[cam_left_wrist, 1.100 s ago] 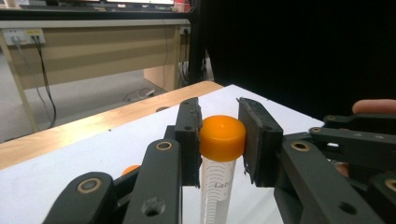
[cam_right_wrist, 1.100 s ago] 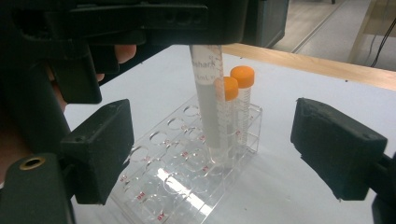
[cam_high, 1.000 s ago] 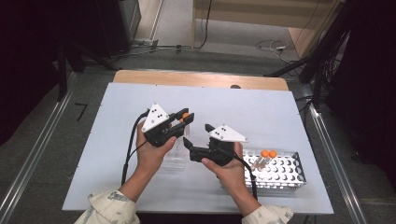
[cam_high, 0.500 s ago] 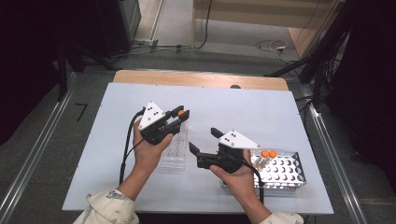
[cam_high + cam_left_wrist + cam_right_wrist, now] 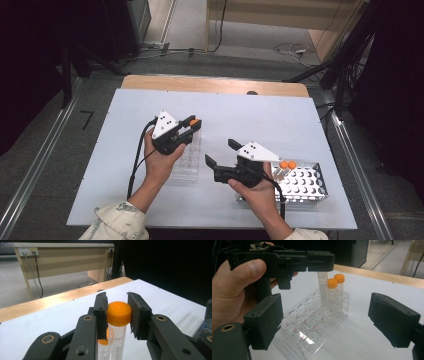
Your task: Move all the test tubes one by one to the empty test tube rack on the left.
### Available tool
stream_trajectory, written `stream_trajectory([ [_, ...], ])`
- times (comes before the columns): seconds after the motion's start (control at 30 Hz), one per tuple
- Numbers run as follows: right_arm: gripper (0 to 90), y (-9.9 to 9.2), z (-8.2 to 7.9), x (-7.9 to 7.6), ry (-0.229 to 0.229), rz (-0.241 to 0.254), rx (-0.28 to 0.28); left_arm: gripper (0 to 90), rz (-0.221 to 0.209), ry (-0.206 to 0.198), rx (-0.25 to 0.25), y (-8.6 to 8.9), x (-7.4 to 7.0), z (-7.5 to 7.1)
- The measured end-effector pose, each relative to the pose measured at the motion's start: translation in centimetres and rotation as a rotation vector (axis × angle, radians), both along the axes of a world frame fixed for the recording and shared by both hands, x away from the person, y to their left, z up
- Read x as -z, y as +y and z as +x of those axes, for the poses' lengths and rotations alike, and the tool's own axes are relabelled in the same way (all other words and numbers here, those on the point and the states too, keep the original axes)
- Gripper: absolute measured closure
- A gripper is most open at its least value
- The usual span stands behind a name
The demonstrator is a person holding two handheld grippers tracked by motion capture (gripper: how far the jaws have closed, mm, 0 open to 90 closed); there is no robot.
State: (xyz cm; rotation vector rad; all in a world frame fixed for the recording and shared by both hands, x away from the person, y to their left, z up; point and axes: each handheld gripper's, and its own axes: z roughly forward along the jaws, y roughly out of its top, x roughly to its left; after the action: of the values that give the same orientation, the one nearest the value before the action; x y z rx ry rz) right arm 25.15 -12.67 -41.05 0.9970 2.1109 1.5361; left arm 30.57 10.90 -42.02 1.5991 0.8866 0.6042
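My left gripper (image 5: 117, 315) clenches an orange-capped tube (image 5: 119, 314) (over the clear rack (image 5: 312, 322)); my right gripper (image 5: 332, 325), nearer, gapes released.

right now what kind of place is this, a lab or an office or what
Probably a lab-style recording bench: a clear tube rack with orange-capped tubes on a white table, a metal rack beside it, and cables on the floor by a desk with wall sockets.
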Motion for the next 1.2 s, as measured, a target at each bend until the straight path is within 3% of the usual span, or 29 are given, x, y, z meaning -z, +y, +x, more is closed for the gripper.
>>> stream_trajectory([
  [0.4,11.5,-0.4,-0.1,0.1,0.006,0.001,0.003,70.7,0.045,0.023,-0.012,-0.3,1.5,0.1],
  [0.9,11.5,-0.3,-0.1,0.2,0.013,-0.001,-0.001,69.6,0.094,0.010,-0.025,-0.6,1.6,-0.2],
  [1.2,11.5,-0.4,0.0,0.3,0.016,-0.004,-0.001,59.6,0.098,0.019,-0.023,-0.6,1.6,-0.2],
])
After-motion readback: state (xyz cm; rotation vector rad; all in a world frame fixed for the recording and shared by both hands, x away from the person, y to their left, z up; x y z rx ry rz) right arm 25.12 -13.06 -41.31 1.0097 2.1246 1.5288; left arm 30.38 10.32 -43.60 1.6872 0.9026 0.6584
